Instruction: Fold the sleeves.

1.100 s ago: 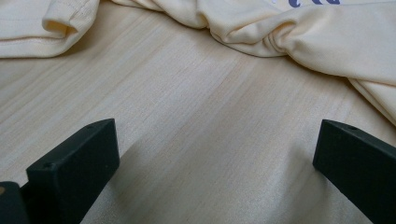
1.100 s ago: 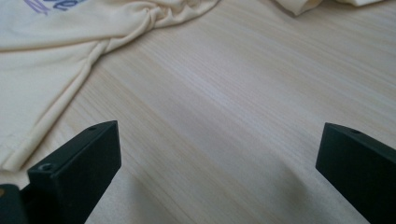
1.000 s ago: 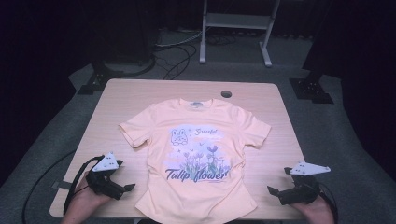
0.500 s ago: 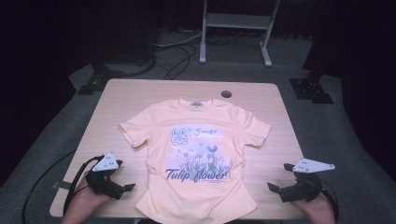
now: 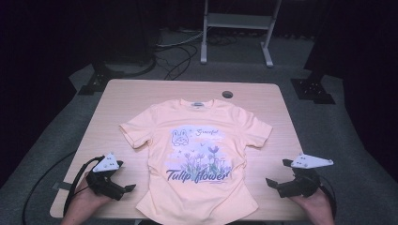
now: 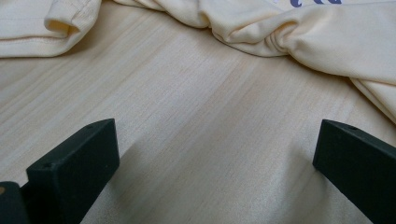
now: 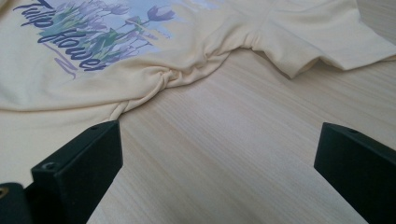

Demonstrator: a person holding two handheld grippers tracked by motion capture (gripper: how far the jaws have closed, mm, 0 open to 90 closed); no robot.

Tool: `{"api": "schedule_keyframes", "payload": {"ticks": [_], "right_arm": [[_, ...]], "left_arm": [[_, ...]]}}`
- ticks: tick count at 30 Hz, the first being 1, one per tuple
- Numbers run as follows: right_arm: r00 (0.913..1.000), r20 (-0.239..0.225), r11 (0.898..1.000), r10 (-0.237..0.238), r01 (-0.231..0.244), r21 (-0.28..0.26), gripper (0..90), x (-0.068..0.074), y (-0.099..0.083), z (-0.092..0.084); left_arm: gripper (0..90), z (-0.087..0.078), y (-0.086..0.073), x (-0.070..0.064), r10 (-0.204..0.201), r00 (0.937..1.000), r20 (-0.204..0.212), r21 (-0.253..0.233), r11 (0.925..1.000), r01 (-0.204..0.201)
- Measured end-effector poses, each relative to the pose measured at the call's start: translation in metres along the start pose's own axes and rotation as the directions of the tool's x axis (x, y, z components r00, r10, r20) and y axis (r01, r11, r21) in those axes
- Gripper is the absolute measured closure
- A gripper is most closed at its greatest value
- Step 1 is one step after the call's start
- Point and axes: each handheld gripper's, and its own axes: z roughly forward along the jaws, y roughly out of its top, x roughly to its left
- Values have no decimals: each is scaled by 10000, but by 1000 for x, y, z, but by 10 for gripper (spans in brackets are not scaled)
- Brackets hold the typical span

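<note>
Nothing much has moved since a moment ago; the right gripper (image 5: 278,183) may have slid a tiny bit toward the right edge. The peach T-shirt (image 5: 197,154) lies flat in the middle of the desk (image 5: 122,101). A small dark hole (image 5: 227,94) sits above it. The left gripper (image 5: 126,190) rests at lower left. Both have their fingers spread wide, holding nothing.

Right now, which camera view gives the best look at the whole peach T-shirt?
The high view: the T-shirt lies spread face up, collar to hem, print readable. The left gripper view catches one sleeve cuff and a bunched side seam; the right gripper view shows part of the tulip print, a sleeve and wrinkled side.
</note>
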Motion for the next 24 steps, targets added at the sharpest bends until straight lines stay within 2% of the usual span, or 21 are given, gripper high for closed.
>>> {"api": "schedule_keyframes", "payload": {"ticks": [8, 16, 24], "right_arm": [[9998, 163, 10000, -83, 83, 1, 0, -2, 6, 4], [9999, 110, 10000, -48, 48, -2, 0, -5, 11, 8], [9998, 177, 9999, 110, -108, -68, 0, -10, 17, 10]], "left_arm": [[0, 0, 0, 0, 13, 10000, 5, 4, 10000, -13], [0, 0, 0, 0, 16, 10000, 8, 2, 10000, -16], [0, 0, 0, 0, 1, 10000, 6, -8, 10000, -1]]}}
